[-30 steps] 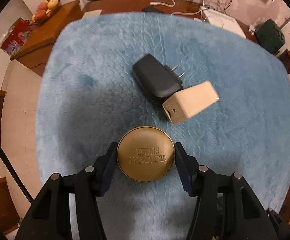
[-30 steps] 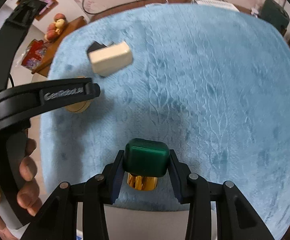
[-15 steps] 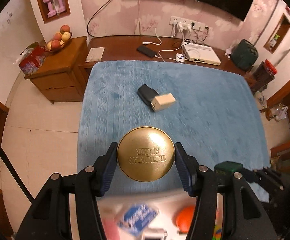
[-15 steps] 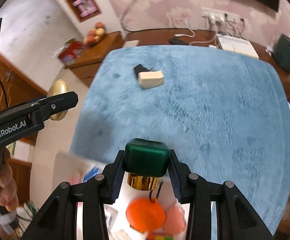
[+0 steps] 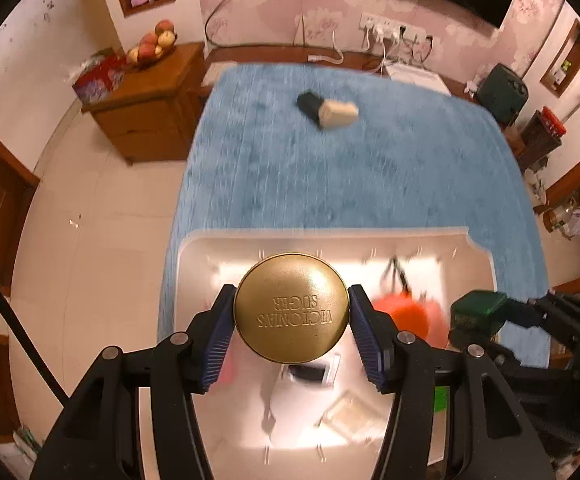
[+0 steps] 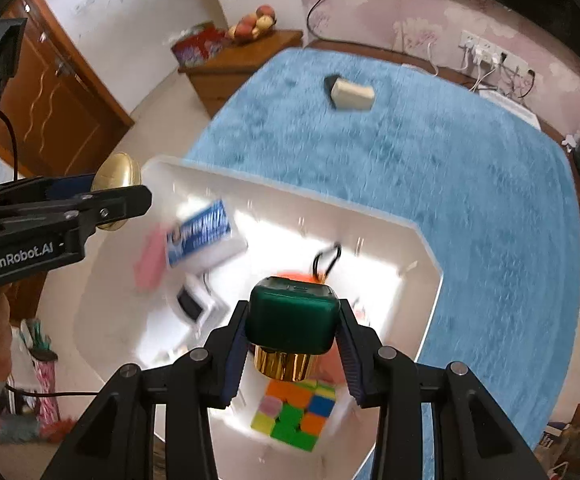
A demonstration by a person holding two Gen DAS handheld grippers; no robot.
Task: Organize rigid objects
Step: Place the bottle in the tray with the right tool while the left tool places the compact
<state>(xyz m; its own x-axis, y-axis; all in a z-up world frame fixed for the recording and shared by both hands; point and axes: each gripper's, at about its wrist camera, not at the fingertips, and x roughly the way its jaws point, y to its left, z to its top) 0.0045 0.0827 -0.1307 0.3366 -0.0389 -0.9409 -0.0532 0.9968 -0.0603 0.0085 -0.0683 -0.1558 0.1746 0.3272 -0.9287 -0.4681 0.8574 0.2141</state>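
My left gripper (image 5: 292,316) is shut on a round gold tin (image 5: 292,312) and holds it above a white bin (image 5: 193,248). My right gripper (image 6: 293,322) is shut on a green-capped bottle with a gold collar (image 6: 292,316), above the same bin (image 6: 426,248). The bottle also shows at the right of the left wrist view (image 5: 476,312). A black charger (image 5: 308,102) and a beige block (image 5: 338,112) lie together far back on the blue blanket (image 5: 370,168).
The bin holds a colour cube (image 6: 294,416), an orange ball (image 5: 404,314), a blue-white box (image 6: 201,232) and small items. A wooden cabinet (image 5: 149,108) with fruit stands left of the blanket. Cables and sockets line the far wall.
Both grippers have pulled back from the blanket with their objects and now hang over the white bin. The charger and block look farther away.
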